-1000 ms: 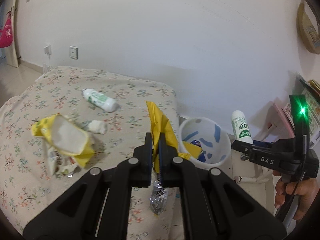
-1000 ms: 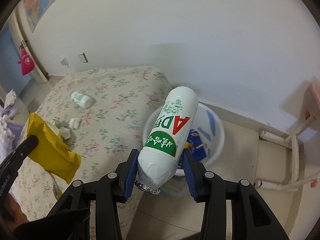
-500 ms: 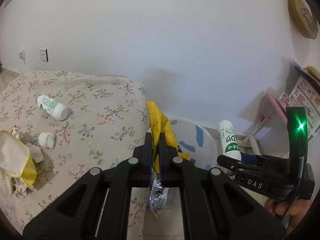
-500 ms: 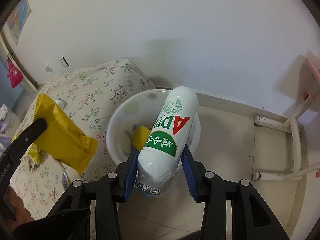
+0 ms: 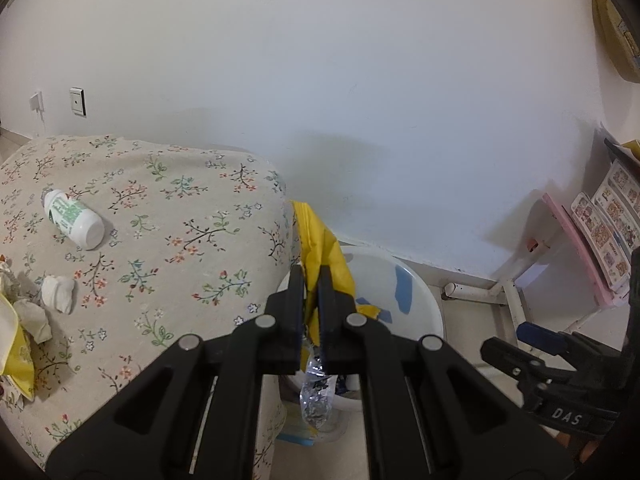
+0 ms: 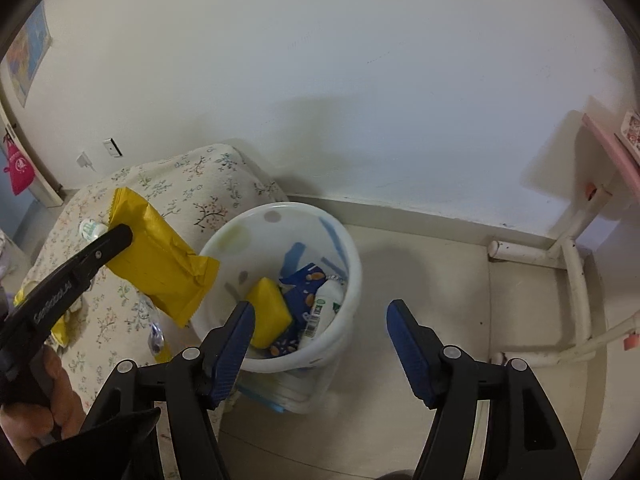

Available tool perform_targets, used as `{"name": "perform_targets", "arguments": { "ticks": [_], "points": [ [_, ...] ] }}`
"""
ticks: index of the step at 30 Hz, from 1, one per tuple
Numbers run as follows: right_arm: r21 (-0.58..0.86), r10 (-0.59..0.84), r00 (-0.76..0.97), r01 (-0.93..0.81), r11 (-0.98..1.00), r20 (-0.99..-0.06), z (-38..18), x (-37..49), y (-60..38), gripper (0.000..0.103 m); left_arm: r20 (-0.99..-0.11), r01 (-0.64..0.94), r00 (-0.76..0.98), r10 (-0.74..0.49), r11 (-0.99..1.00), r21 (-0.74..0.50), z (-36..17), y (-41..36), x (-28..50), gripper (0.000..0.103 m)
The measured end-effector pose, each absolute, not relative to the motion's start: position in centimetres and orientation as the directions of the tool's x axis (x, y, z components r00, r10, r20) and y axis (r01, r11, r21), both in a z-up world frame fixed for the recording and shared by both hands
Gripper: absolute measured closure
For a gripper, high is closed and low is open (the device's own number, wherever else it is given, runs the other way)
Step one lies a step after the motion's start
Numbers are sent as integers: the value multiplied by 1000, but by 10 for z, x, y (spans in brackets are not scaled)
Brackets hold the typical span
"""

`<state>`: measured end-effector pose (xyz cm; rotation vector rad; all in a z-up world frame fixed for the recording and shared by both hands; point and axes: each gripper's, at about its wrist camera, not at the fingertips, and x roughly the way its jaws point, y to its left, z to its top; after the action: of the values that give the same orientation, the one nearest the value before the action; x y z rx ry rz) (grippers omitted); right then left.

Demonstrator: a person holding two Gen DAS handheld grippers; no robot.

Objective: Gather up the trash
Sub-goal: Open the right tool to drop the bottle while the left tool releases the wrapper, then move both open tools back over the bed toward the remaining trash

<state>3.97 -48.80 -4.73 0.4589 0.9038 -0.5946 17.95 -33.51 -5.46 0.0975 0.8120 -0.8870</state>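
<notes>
The right gripper (image 6: 320,320) hung with its blue-padded fingers (image 6: 236,344) spread wide apart and nothing between them, positioned just above the near rim of the white bin (image 6: 352,256). Directly ahead of and below that gripper, inside the bin, lay a white bottle with green print (image 6: 326,306), a yellow packet (image 6: 269,316) and a blue wrapper (image 6: 298,284) — all resting on the bin floor. The left gripper (image 5: 311,284) was clamped on a yellow wrapper (image 5: 320,248), the fingers pressed nearly together with the wrapper sticking up ahead of the tips and its silver inner end (image 5: 316,392) hanging below them. Seen from the right wrist view, that wrapper (image 6: 160,264) sat to the left of the right gripper, over the edge where the flower-print bed (image 6: 192,184) met the bin. To the left of the left gripper, on the bed (image 5: 168,216), lay a second white bottle (image 5: 74,220), a crumpled white tissue (image 5: 58,294) and, at the far left edge, another yellow bag (image 5: 12,344), partly out of view.
</notes>
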Motion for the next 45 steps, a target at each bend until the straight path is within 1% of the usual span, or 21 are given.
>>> {"name": "perform_targets", "arguments": {
  "ticks": [2,4,5,6,8,10,14,16,17,18,20,21,26,31,37,45],
  "points": [
    [128,-286,477,665,736,-831,-46,36,-492,33,-665,725,361,-654,645,-242,-55,-337,180,95],
    [134,-291,476,677,724,-830,-45,32,-496,33,-664,728,350,-661,638,-251,-56,-339,180,90],
    [136,-295,476,683,718,-828,-44,30,-497,33,-674,729,333,-659,634,-259,-58,-340,182,75],
    [139,-296,479,684,716,-826,-43,28,-498,33,-687,728,315,-655,631,-268,-60,-342,185,43],
    [138,-301,479,686,715,-825,-42,27,-498,33,-723,707,299,-623,654,-270,-64,-342,189,17],
    [133,-306,478,686,715,-823,-41,28,-498,32,-729,690,315,-608,674,-264,-64,-336,192,17],
    [133,-313,483,688,713,-817,-36,28,-496,30,-773,661,325,-544,716,-227,-67,-325,195,16],
    [136,-313,486,688,713,-816,-35,28,-495,29,-776,658,331,-536,721,-218,-67,-319,194,16],
    [135,-314,487,686,715,-815,-33,29,-494,29,-777,660,336,-533,722,-210,-65,-316,194,13],
    [133,-316,488,685,716,-814,-32,29,-493,29,-779,662,342,-526,723,-198,-64,-313,193,8],
    [129,-319,492,680,721,-810,-29,30,-489,28,-778,666,346,-524,721,-190,-62,-308,192,2],
    [126,-321,493,677,725,-809,-27,31,-486,27,-775,667,350,-527,721,-189,-60,-305,191,2],
    [100,-334,504,654,750,-796,-17,37,-472,24,-759,667,384,-526,726,-166,-47,-289,190,1],
    [97,-330,523,631,770,-786,-9,46,-456,18,-757,642,420,-501,754,-142,-35,-266,189,1],
    [79,-326,548,590,803,-770,-1,63,-431,17,-747,592,462,-478,793,-141,-24,-228,191,1],
    [73,-293,598,511,856,-746,11,92,-389,14,-735,494,540,-410,861,-117,-9,-170,198,1]
  ]
}}
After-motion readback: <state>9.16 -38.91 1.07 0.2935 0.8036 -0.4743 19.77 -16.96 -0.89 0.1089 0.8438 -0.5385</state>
